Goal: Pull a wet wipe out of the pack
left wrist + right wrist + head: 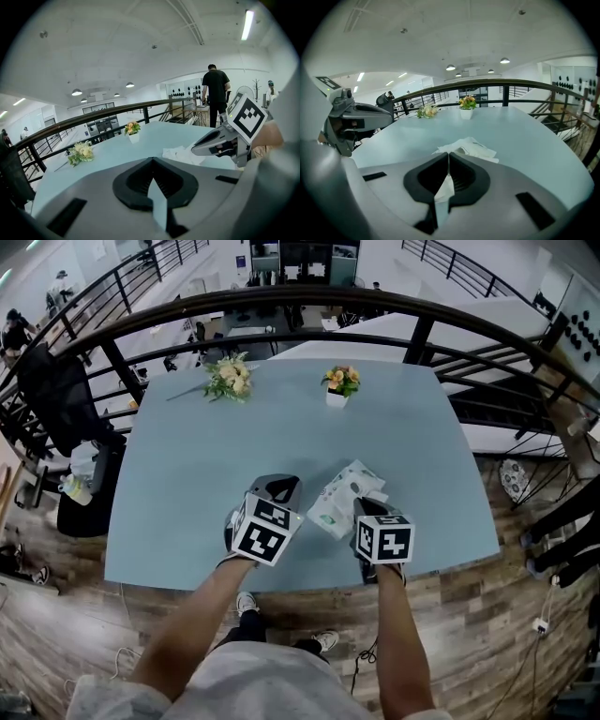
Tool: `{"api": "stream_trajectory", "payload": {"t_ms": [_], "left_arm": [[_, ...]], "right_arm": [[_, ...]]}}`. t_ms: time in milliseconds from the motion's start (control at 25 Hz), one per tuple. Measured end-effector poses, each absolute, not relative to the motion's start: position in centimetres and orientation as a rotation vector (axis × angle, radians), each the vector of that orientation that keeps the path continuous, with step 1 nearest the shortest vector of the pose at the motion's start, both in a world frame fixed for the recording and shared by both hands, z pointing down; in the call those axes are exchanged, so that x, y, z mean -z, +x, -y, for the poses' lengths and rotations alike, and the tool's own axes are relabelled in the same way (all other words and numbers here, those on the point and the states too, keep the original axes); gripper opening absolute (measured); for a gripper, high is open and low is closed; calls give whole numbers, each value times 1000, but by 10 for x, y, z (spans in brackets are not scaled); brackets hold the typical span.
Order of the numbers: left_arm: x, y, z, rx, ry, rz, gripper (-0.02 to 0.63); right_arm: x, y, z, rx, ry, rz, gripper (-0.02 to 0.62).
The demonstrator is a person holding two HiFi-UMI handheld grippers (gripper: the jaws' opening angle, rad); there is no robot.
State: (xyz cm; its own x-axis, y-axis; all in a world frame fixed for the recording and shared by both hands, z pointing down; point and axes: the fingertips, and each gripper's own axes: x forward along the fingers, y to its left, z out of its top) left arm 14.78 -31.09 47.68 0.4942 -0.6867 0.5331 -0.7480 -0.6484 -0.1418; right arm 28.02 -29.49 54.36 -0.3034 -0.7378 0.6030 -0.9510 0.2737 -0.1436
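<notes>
A white wet wipe pack [339, 497] with green print lies on the light blue table [281, 427], near its front edge. In the right gripper view the pack [469, 148] sits just beyond the jaw tips, its top crumpled. My right gripper [448, 155] is shut on a white wipe [444, 189] that shows as a strip between the jaws. In the head view my right gripper [368, 506] is at the pack's near right side. My left gripper [285, 487] stays left of the pack, apart from it. Its jaws [151, 160] meet at the tips with nothing seen between them.
A small white pot of orange flowers [339, 383] and a loose bunch of pale flowers [229, 379] stand at the table's far side. A dark curved railing [281, 306] runs behind the table. A person [216, 93] stands far off beyond it.
</notes>
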Motion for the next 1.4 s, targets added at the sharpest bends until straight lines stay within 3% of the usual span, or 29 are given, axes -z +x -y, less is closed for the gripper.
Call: {"api": "stream_trajectory", "payload": {"t_ms": [1400], "left_arm": [[-442, 126, 312, -751, 2638, 1366, -5]], "right_arm": [[-465, 271, 306, -504, 1572, 2238, 8]]}}
